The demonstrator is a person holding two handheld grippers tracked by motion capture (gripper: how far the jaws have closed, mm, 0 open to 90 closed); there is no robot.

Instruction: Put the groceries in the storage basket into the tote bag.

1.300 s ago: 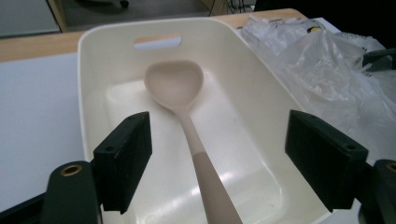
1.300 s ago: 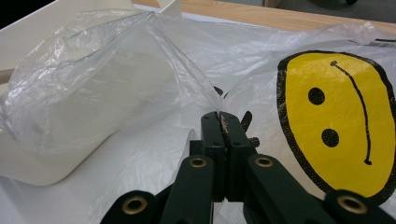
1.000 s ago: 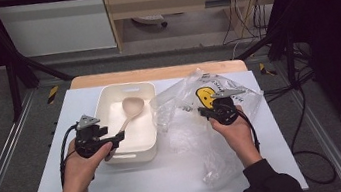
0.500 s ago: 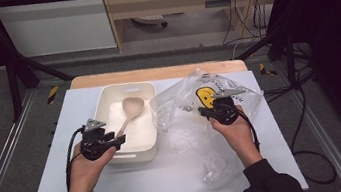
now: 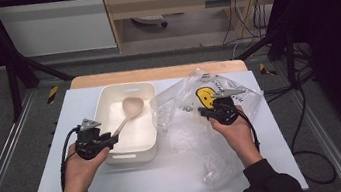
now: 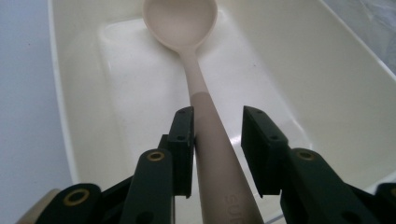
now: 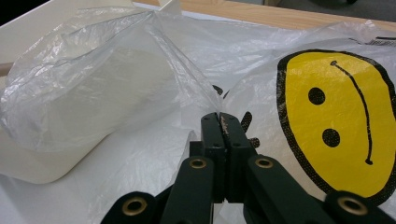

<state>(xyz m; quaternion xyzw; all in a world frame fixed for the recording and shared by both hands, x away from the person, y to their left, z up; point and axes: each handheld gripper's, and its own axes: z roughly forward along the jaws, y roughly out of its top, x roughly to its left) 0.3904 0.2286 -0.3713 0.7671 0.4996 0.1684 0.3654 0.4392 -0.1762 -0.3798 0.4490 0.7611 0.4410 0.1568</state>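
A beige spoon (image 5: 131,107) lies in the white tub (image 5: 124,88), bowl at the far end, handle over the near-left corner. My left gripper (image 5: 112,140) straddles that handle. In the left gripper view the spoon (image 6: 205,116) runs between the jaws of my left gripper (image 6: 217,119). These jaws have just been closing: one pad touches the handle and a gap remains at the other. My right gripper (image 5: 204,111) rests on the clear plastic bag (image 5: 179,100) beside its yellow smiley face (image 7: 341,116). The right gripper (image 7: 219,117) is shut with a fold of the bag (image 7: 93,84) pinched at its tip.
The tub (image 6: 327,70) stands left of centre on the white tabletop (image 5: 171,187). The crumpled bag spreads over the right half, reaching the near edge. A wooden strip (image 5: 155,73) runs along the far side. Black cables (image 5: 306,107) hang off the right.
The left gripper's jaws have narrowed around the spoon handle, and that hand has shifted slightly. The right hand and the bag have not moved.
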